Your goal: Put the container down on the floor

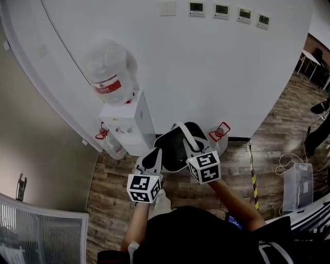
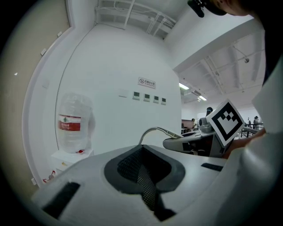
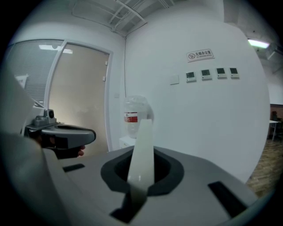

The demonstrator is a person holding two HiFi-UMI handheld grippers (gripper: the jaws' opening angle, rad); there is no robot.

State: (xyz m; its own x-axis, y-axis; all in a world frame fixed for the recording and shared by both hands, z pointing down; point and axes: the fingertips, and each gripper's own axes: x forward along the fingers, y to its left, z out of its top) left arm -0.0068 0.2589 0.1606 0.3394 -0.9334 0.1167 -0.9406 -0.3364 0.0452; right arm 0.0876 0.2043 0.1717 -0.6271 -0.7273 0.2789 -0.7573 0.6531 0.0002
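Above the brown wooden floor [image 1: 268,149], one black mesh container [image 1: 174,149] tilts, long axis toward the far wall [image 1: 206,67]. The left gripper [image 1: 152,159] pinches its mesh, the right gripper [image 1: 192,147] its white band [image 3: 141,145].

Container [image 1: 172,147] lower rim hidden behind left gripper [image 1: 155,153] and right gripper [image 1: 184,132], wall displays [image 1: 221,9] too small to read

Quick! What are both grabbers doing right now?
Left gripper: shut on the container's black mesh.
Right gripper: shut on the container's white handle.
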